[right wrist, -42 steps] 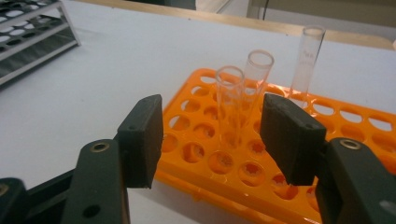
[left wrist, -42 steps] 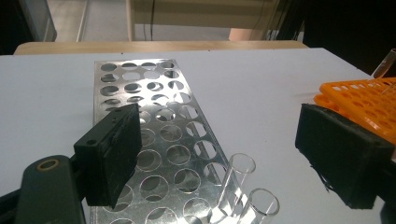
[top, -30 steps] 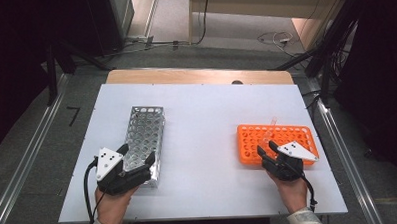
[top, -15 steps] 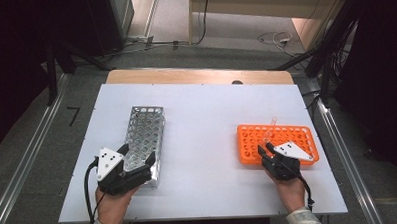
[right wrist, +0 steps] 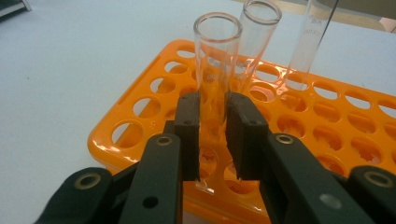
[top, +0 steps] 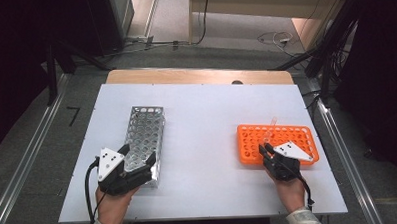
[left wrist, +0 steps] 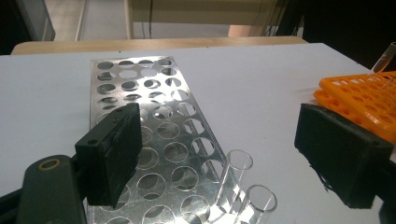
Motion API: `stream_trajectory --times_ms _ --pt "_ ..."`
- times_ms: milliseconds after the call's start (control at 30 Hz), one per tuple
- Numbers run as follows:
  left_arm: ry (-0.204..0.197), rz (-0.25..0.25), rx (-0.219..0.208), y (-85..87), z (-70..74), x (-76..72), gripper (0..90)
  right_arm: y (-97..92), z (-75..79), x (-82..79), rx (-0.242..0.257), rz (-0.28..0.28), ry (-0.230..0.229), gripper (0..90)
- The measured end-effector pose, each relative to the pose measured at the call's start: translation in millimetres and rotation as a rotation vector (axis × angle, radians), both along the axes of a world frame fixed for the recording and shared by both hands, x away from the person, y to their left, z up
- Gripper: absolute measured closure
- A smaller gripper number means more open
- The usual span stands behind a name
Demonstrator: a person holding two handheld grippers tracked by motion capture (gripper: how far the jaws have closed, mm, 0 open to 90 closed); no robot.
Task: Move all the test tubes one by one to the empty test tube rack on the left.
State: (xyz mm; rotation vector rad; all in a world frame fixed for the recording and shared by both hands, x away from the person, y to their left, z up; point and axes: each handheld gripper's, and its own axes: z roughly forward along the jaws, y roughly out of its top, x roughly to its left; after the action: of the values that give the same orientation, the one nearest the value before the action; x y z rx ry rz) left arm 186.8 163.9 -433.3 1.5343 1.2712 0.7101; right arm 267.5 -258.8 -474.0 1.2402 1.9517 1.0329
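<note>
An orange tube rack sits at the right of the white table, and a metal tube rack lies at the left. My right gripper is at the orange rack's near edge. Its jaws have just been closing and now press on a clear test tube standing upright in the rack. Two more clear tubes stand just behind it. My left gripper is open, its jaws wide apart over the near end of the metal rack. Two empty tubes stand there between the jaws, untouched.
The white table top lies between the two racks, with a wooden strip along its far edge. Metal rails run along both sides. Cables and dark equipment are on the floor beyond.
The right gripper's jaws have drawn together at the orange rack's near edge. Both hands and both racks have stayed where they were.
</note>
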Motion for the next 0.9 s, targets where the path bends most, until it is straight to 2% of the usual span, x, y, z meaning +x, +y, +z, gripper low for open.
stream_trajectory --times_ms 367,467,900 --pt "-0.001 -0.001 0.005 -0.1 0.0 0.0 14.8 -2.1 13.3 -3.1 0.022 0.005 -0.017 73.0" --pt "-0.002 -0.001 0.003 0.0 0.3 -0.1 14.8 -3.7 18.5 -4.3 0.042 0.002 -0.020 73.2" --pt "-0.008 -0.001 0.002 0.2 2.4 -1.2 14.8 0.1 34.7 -17.3 0.057 0.042 -0.043 73.4"
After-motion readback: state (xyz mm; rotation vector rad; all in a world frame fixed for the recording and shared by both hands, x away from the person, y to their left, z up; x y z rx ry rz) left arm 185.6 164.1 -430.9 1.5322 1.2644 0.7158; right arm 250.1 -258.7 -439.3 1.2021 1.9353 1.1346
